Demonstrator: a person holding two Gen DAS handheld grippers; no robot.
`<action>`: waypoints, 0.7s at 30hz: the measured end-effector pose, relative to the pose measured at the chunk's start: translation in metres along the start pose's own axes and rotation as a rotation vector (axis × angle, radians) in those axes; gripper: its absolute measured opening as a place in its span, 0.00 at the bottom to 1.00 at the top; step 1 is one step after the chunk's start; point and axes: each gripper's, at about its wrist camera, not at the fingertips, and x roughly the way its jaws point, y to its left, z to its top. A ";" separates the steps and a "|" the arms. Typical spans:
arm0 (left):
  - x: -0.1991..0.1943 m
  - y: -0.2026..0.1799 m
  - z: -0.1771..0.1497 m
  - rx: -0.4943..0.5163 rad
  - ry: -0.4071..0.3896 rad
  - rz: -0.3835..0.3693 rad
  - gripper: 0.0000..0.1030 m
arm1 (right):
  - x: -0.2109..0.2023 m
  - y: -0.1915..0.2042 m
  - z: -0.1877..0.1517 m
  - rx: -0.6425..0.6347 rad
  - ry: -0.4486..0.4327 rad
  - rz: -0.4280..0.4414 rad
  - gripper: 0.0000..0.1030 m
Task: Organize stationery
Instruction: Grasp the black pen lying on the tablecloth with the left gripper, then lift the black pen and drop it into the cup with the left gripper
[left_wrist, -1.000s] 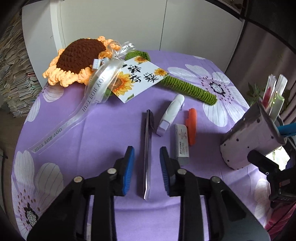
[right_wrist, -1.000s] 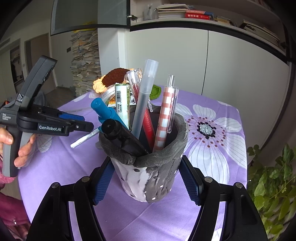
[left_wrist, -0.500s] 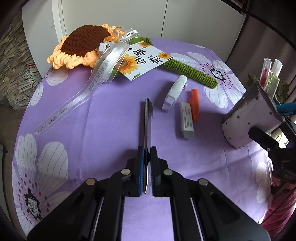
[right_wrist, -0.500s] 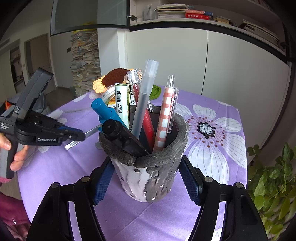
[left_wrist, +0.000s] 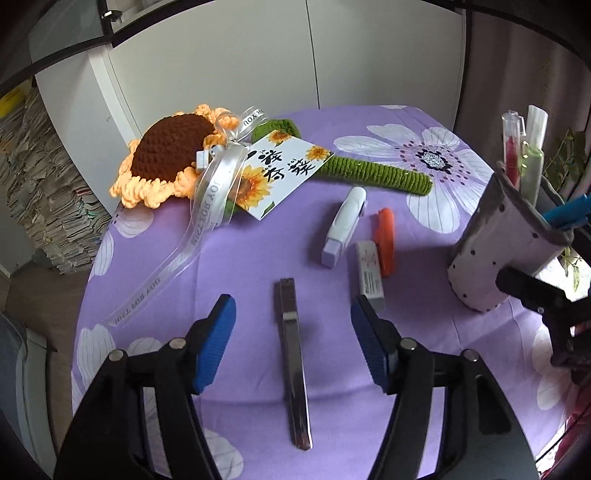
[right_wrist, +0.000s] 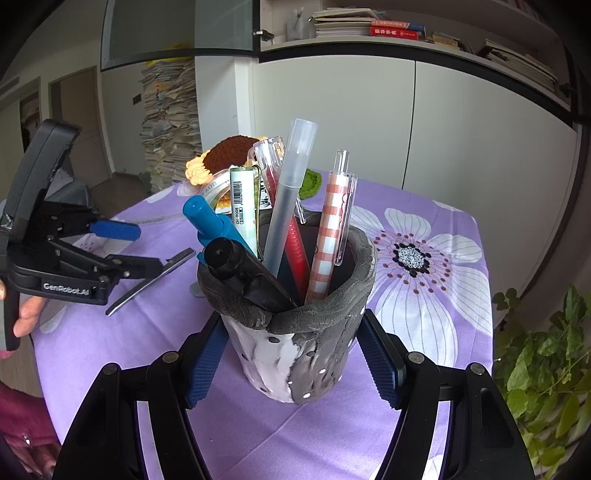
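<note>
Knife (left_wrist: 293, 363) lies lengthwise, pointing away, between spread left tongs (left_wrist: 291, 332), untouched.

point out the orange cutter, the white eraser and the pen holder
orange cutter (left_wrist: 385, 242), left wrist view, middle of its body
white eraser (left_wrist: 370, 276), left wrist view, its label
pen holder (right_wrist: 295, 354), right wrist view, front wall

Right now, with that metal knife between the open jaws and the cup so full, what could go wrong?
1. The left hand-held gripper has just been opening, its jaws clear of the metal utility knife; another pinch may slip off its thin body.
2. The pen cup, clamped by the right hand-held gripper, is crowded; the knife may jam against the pens.
</note>
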 end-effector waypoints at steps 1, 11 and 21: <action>0.005 0.000 0.004 -0.010 0.009 -0.008 0.54 | 0.000 0.000 0.000 0.000 0.000 -0.001 0.69; 0.046 0.017 0.018 -0.107 0.140 -0.018 0.21 | 0.000 -0.002 0.000 0.001 -0.003 0.004 0.69; 0.043 0.014 0.014 -0.112 0.173 -0.044 0.09 | 0.000 -0.001 0.001 -0.001 -0.005 0.003 0.69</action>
